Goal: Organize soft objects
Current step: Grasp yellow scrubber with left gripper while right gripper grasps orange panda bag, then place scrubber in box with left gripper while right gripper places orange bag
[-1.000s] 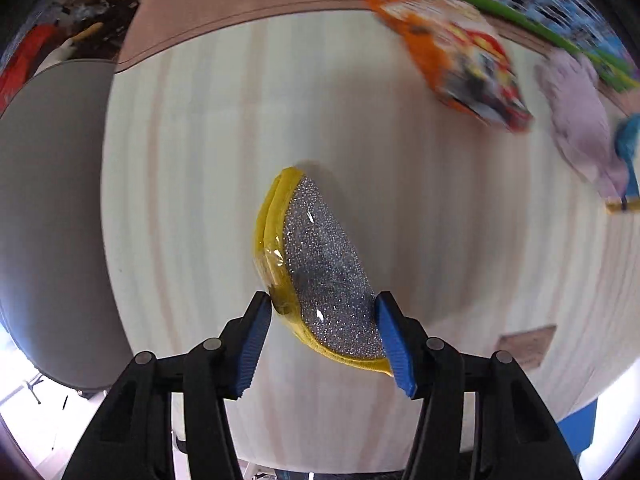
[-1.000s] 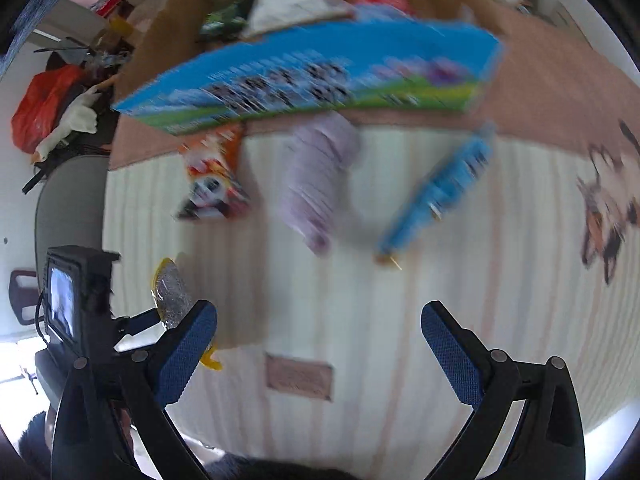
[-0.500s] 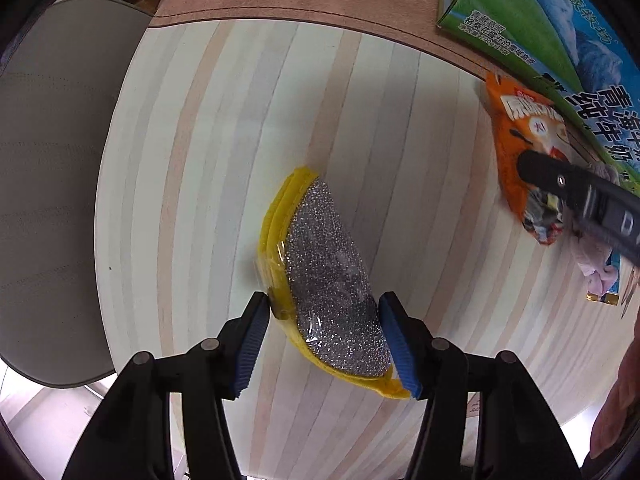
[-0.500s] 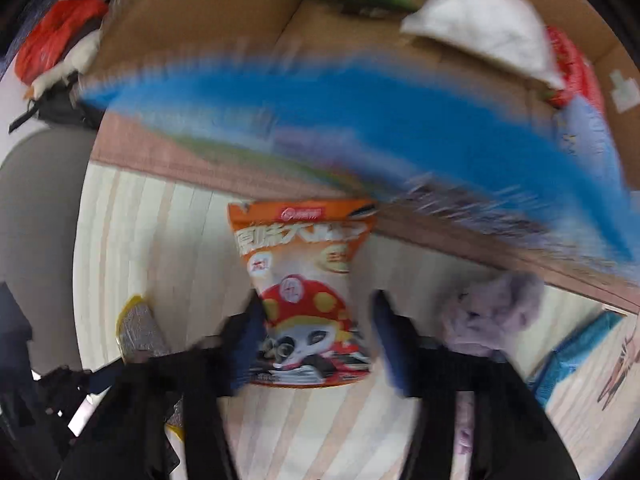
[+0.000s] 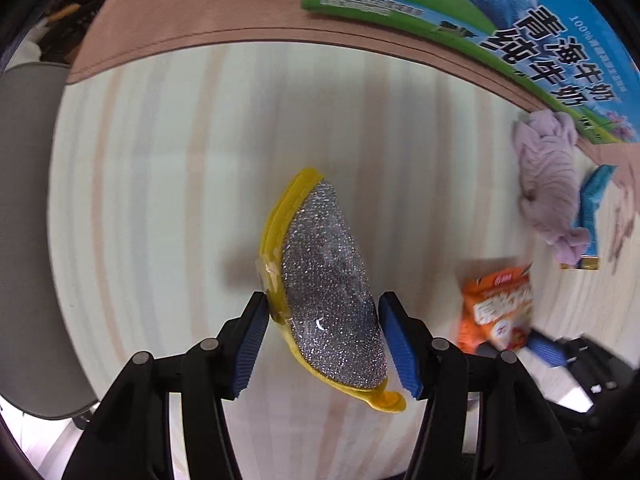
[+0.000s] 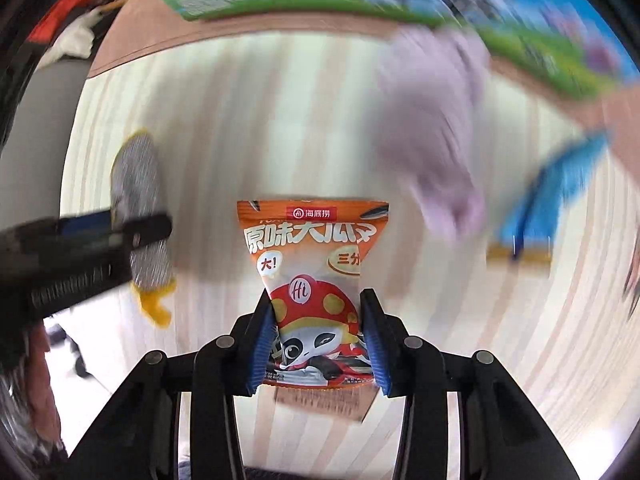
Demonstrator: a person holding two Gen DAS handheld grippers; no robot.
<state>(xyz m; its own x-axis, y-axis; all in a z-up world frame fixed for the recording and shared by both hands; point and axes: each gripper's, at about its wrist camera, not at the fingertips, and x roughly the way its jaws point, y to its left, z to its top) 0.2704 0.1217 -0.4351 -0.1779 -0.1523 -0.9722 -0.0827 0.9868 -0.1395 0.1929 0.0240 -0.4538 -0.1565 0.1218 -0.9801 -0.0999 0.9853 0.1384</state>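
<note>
Two hand-held grippers work over a pale striped mat (image 5: 168, 184), and places here are given relative to that mat. The left gripper (image 5: 322, 332) is closed part-way on a sponge (image 5: 326, 292), yellow with a glittery silver face; its blue pads press the sponge's two sides near its lower end, and the sponge appears lifted above the middle of the mat, with a shadow beside it. The right gripper (image 6: 320, 336) is closed narrowly on the lower part of an orange snack bag (image 6: 314, 256), held above the mat's near half. Lying on the mat's far right part are a crumpled lilac cloth (image 5: 550, 184) and, just beside it, a blue packet (image 5: 592, 204). Past the mat's far edge stands a blue and green box (image 5: 500, 12). The right view is heavily blurred, so fine detail there cannot be told. The likely risks: the sponge is gripped only near one end, so it may pivot or slip out if it is swung quickly. The bag is smooth and is pinched low, so it may slide from the pads or flop over. Both grippers sit near each other above the mat, so a hasty move could knock one load against the other.
</note>
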